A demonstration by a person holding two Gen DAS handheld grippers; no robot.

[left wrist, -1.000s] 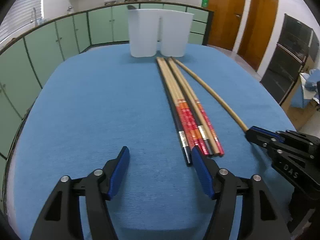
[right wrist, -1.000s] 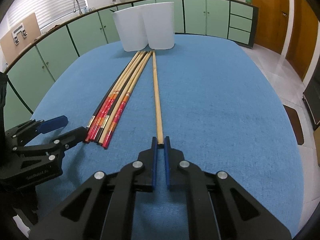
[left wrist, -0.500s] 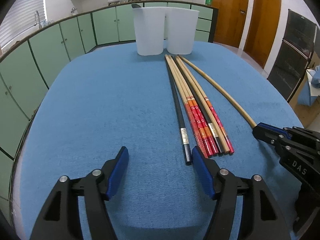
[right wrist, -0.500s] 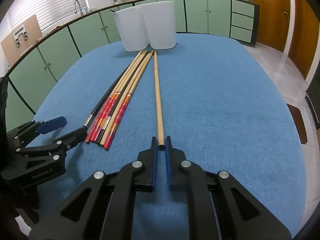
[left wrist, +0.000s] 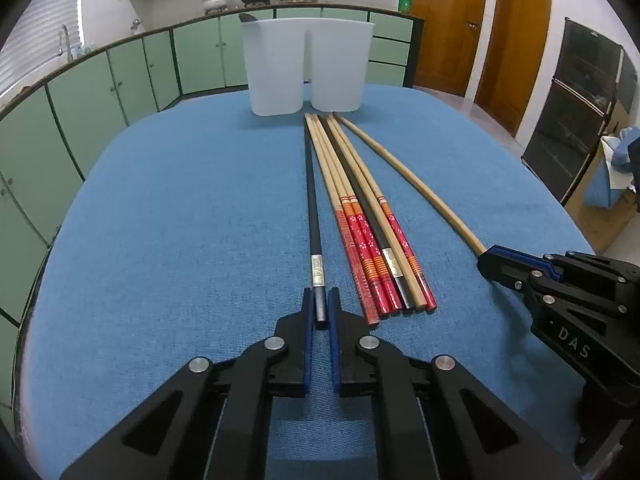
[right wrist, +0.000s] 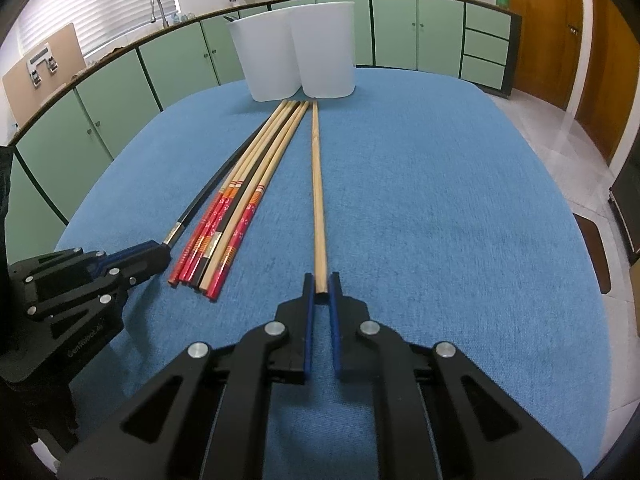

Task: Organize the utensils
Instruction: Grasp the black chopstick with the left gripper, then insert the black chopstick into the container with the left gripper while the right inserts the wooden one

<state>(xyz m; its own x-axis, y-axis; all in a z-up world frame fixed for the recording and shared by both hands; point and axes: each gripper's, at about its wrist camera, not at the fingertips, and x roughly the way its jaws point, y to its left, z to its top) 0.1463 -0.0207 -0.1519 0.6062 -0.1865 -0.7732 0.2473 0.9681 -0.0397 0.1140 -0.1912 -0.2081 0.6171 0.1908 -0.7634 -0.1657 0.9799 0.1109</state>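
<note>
My left claw [left wrist: 320, 312] has just been closing and now pinches the near end of the black stick [left wrist: 311, 208], which lies on the blue cloth [left wrist: 180, 220] and points away toward the 2 white bins [left wrist: 306, 66]. My right claw [right wrist: 320, 292] is clamped on the near end of the plain stick [right wrist: 318, 184], also flat on the cloth and aimed at the same bins. Between the 2 lies the bundle [left wrist: 360, 216] of 5 more sticks, untouched, their far tips just short of the bins.

I judge both grips set and the lift not yet begun. The risks I see:

- Each stick is held only at its very end. When I raise it, the long free length will lever against the pads, so the tip may droop or the stick may swivel and slip out.
- The black stick lies just beside the bundle. If I swing it sideways while it is low, its far part could drag the neighbours askew and spoil my later grasps.
- Both far tips sit close to the bins. If I push forward before lifting, a tip could shove a bin back or tip it.
- My claws work near each other, and crossing paths could knock a stick loose.
</note>
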